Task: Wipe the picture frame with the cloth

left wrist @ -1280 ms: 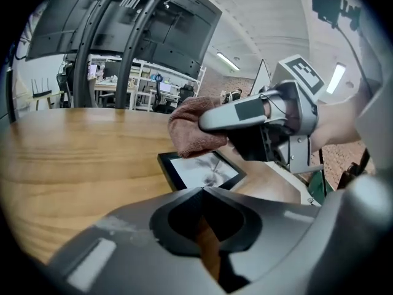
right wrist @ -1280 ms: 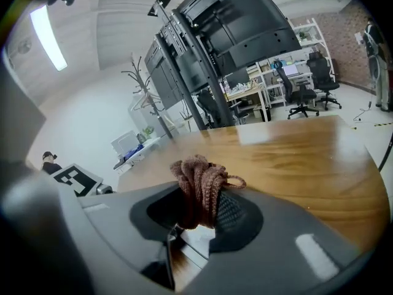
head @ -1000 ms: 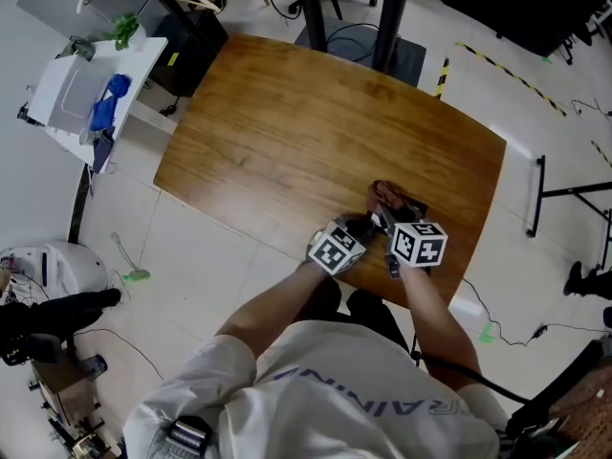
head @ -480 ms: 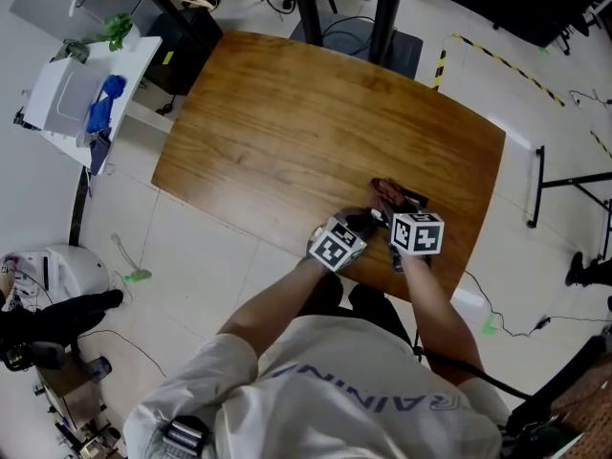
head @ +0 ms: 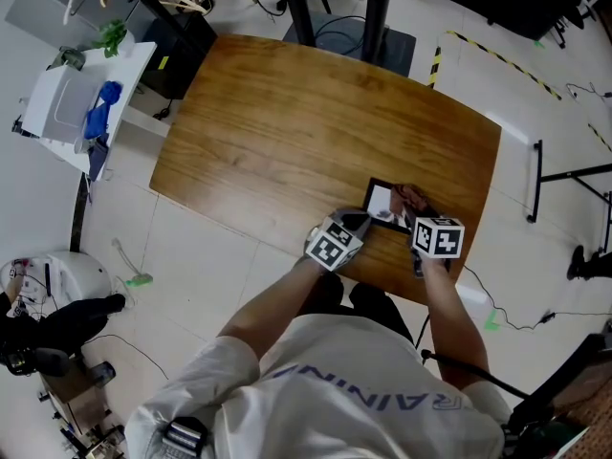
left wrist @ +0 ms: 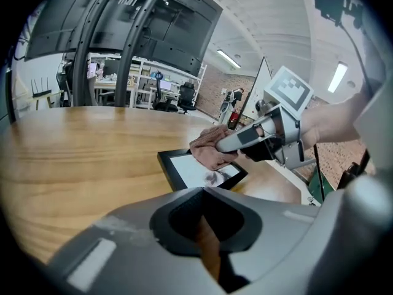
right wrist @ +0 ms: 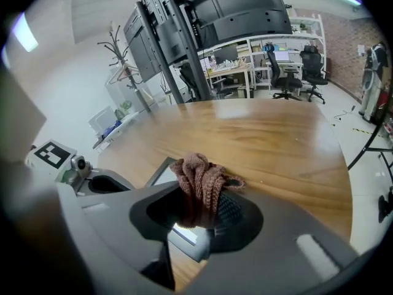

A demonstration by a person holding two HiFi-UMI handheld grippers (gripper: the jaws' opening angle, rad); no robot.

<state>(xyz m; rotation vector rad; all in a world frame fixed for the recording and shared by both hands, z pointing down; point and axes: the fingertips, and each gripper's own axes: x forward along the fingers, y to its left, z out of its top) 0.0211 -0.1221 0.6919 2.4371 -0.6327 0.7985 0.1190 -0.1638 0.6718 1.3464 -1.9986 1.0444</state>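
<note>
A black picture frame (head: 382,202) with pale glass lies flat near the front edge of the wooden table (head: 287,132). My right gripper (head: 414,210) is shut on a bunched brown knitted cloth (head: 412,197) and holds it against the frame's right part. In the right gripper view the cloth (right wrist: 199,176) sticks up between the jaws, with the frame's glass (right wrist: 161,174) just beyond. My left gripper (head: 357,224) rests at the frame's near left corner. Its jaws look shut with nothing seen between them (left wrist: 204,217). From there the frame (left wrist: 195,169), the cloth (left wrist: 210,153) and the right gripper (left wrist: 255,137) all show ahead.
A white cart (head: 67,103) with a blue item stands off the table's far left corner. Dark posts (head: 375,12) rise behind the table. A black stand (head: 564,194) and cables lie on the floor to the right. The table's front edge runs just below the frame.
My right gripper has slid to the right with the cloth, uncovering the frame's glass. The left gripper has stayed put.
</note>
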